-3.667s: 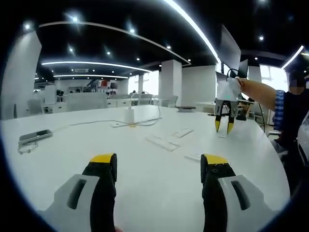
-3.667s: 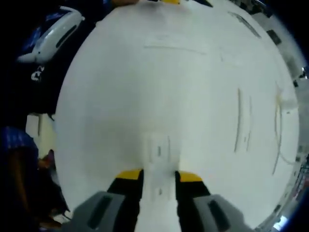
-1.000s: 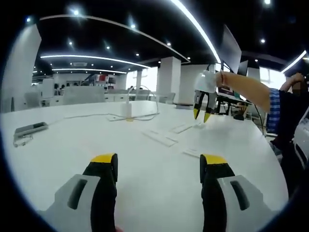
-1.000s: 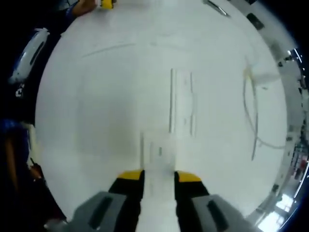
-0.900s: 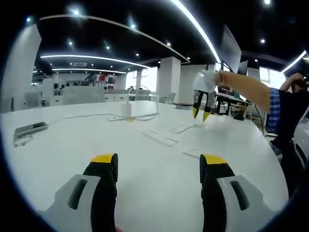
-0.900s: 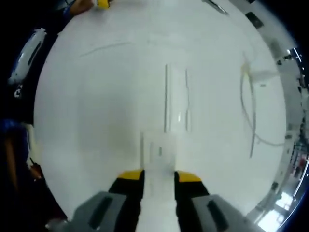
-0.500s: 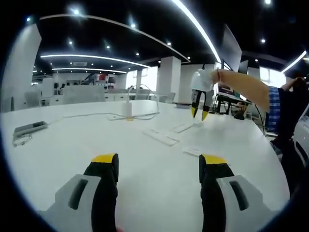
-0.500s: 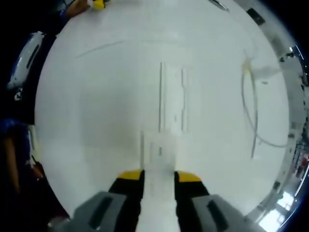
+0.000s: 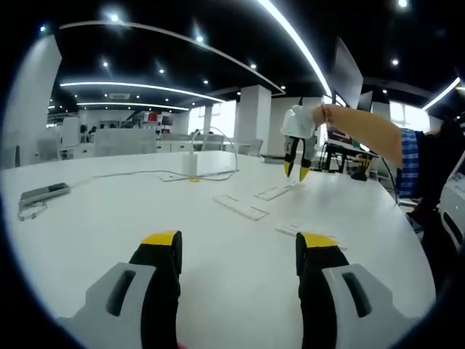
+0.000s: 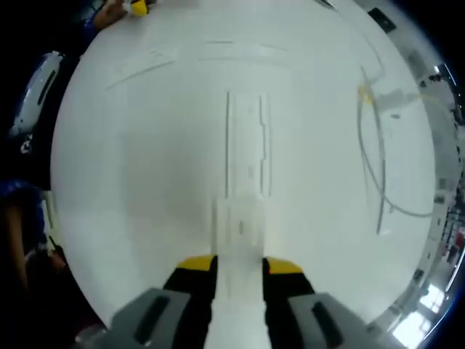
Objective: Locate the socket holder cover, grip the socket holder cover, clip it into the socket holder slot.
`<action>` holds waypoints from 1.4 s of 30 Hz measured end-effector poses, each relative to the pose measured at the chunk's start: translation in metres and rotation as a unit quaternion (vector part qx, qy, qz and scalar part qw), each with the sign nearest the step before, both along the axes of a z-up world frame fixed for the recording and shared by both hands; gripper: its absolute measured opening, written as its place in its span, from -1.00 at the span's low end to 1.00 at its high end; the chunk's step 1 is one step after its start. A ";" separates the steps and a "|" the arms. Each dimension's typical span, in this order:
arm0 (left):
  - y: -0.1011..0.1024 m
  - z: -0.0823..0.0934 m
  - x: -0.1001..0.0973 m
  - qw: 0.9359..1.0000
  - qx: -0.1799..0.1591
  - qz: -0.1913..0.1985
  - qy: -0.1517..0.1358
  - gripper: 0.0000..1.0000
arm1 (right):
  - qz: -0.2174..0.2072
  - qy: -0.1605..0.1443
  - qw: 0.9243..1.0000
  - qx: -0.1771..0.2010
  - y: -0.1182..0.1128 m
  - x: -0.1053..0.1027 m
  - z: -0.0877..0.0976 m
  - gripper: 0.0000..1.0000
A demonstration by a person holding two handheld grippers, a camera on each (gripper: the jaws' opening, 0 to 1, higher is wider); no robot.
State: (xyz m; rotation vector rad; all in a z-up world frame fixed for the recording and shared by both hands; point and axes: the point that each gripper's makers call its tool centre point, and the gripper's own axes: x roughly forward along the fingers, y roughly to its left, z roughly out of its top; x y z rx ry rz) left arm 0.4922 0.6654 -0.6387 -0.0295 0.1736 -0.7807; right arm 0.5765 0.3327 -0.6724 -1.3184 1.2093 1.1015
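White plastic fills most of both views: a white table (image 9: pixel 109 218) with pale parts lying on it. In the right gripper view the right tongs (image 10: pixel 238 266) are clenched on the socket holder cover (image 10: pixel 240 240), a flat white strip that sticks out ahead of the yellow tips. Just beyond its far end, lined up with it, lies the socket holder slot (image 10: pixel 247 145), a long channelled rail flat on the table. Nothing lies between cover and rail. To the right of the rail a thin white cable (image 10: pixel 378 167) curves across the table, leading to a small white block with a yellow spot (image 10: pixel 389 98).

In the left gripper view the left tongs (image 9: pixel 237 247) hover released above bare table, jaws well apart, with nothing between them. Farther off, the right tongs (image 9: pixel 294 169) hang tip-down over the rail (image 9: pixel 240 207), held by a person's hand with a blue checked sleeve (image 9: pixel 410 163). A second white strip (image 9: pixel 275 192) lies near the rail. A phone-like device (image 9: pixel 40 195) rests at the far left of the table, well apart from the parts.
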 end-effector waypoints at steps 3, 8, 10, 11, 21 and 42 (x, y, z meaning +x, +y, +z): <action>-0.001 -0.001 0.000 1.000 0.001 -0.001 0.000 0.27 | -0.004 0.002 1.000 0.000 -0.002 0.003 -0.004 -0.47; 0.000 -0.004 0.001 1.000 0.006 0.001 0.003 0.27 | -0.002 0.005 1.000 -0.002 -0.001 0.003 -0.006 -0.47; 0.000 -0.004 0.001 1.000 0.005 0.001 0.004 0.27 | -0.001 0.005 1.000 0.003 0.001 0.004 -0.007 -0.47; 0.000 -0.004 0.001 1.000 0.004 -0.001 0.004 0.27 | -0.001 0.006 1.000 0.004 0.001 0.005 -0.008 -0.47; 0.000 -0.006 0.001 1.000 0.008 0.000 0.005 0.27 | 0.002 0.013 1.000 0.003 0.001 0.007 -0.014 -0.47; -0.002 -0.006 0.000 1.000 0.008 -0.005 0.008 0.27 | 0.014 0.014 1.000 -0.010 0.005 0.008 -0.014 -0.47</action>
